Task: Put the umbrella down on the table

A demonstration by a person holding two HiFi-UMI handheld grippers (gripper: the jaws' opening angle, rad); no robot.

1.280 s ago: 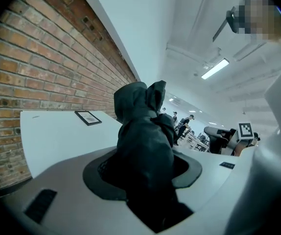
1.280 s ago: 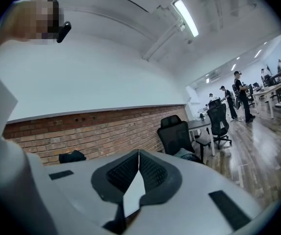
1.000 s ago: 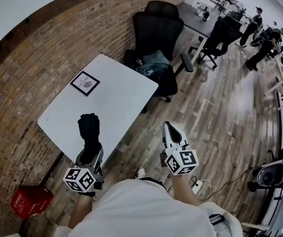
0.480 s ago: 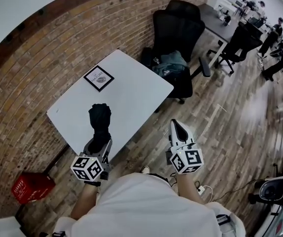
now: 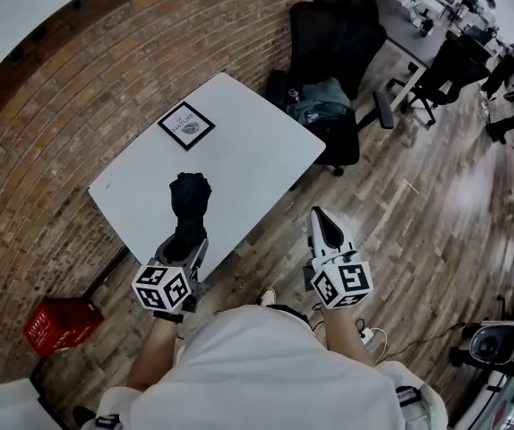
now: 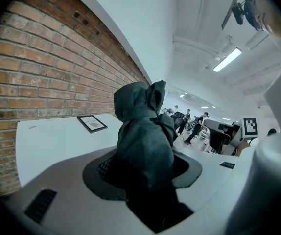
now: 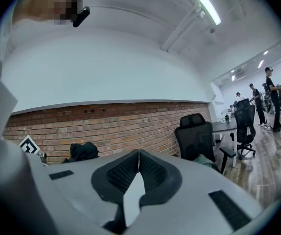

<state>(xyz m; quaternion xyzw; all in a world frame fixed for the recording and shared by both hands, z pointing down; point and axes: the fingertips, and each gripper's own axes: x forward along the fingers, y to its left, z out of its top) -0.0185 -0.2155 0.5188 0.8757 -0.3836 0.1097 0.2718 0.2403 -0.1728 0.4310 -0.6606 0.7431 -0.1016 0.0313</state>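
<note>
The left gripper has its fingers clamped on the folded black umbrella, whose bunched fabric sticks out toward 12 o'clock. In the head view the umbrella sits over the near part of the white tabletop. Whether it touches the surface cannot be told.

The right gripper hangs over the wooden floor, off the tabletop's edge at about 4 o'clock. Its fingers are pressed together with nothing between them.

A small framed card lies flat on the tabletop at 12 o'clock from the umbrella, well apart from it. The surface between them is bare.

A black office chair stands at the tabletop's 2 o'clock corner with a grey-green bundle on its seat. A brick wall runs along the far side from 9 to 12 o'clock. A red crate sits on the floor at 8 o'clock. Several people stand by desks far off at 2 o'clock.
</note>
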